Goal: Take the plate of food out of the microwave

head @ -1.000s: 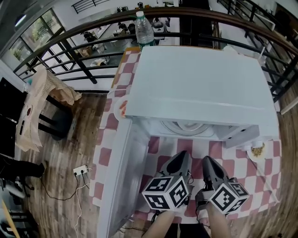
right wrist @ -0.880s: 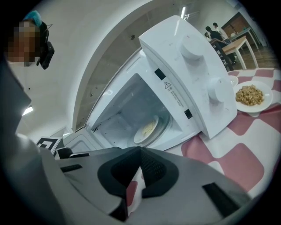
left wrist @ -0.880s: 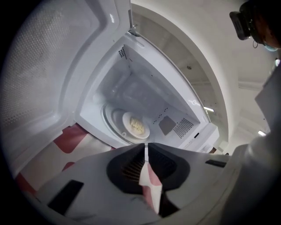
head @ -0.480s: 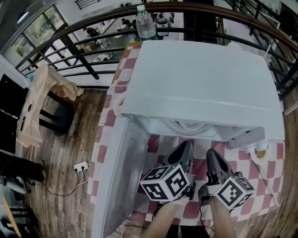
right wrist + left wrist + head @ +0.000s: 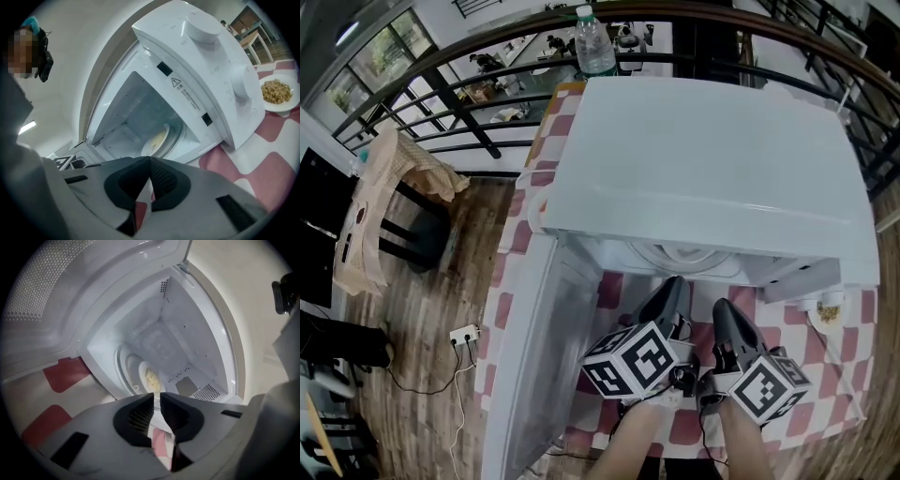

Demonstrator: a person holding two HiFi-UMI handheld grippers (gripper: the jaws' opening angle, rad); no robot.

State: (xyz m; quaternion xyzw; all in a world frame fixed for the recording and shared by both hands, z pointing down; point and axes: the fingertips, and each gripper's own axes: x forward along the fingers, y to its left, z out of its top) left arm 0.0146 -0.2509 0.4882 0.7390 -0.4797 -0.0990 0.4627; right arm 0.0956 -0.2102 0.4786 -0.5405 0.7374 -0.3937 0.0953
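Only the gripper views show us the plate of food (image 5: 149,379), inside the microwave (image 5: 703,169) ahead of both tips; our head view catches just its roof. The left gripper (image 5: 157,397) jaws have just been opening a crack, empty. The right gripper (image 5: 150,159) is closed, empty.

Left gripper (image 5: 156,396) just opening, empty — right gripper (image 5: 150,160) closed.

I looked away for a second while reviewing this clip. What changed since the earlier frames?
The left gripper and right gripper edged forward toward the open microwave. The left one also rolled, turning its marker cube, and its jaws have just been opening slightly with nothing between them. Unchanged: the right gripper is shut and empty, the door is open, and the plate of food sits inside, untouched.
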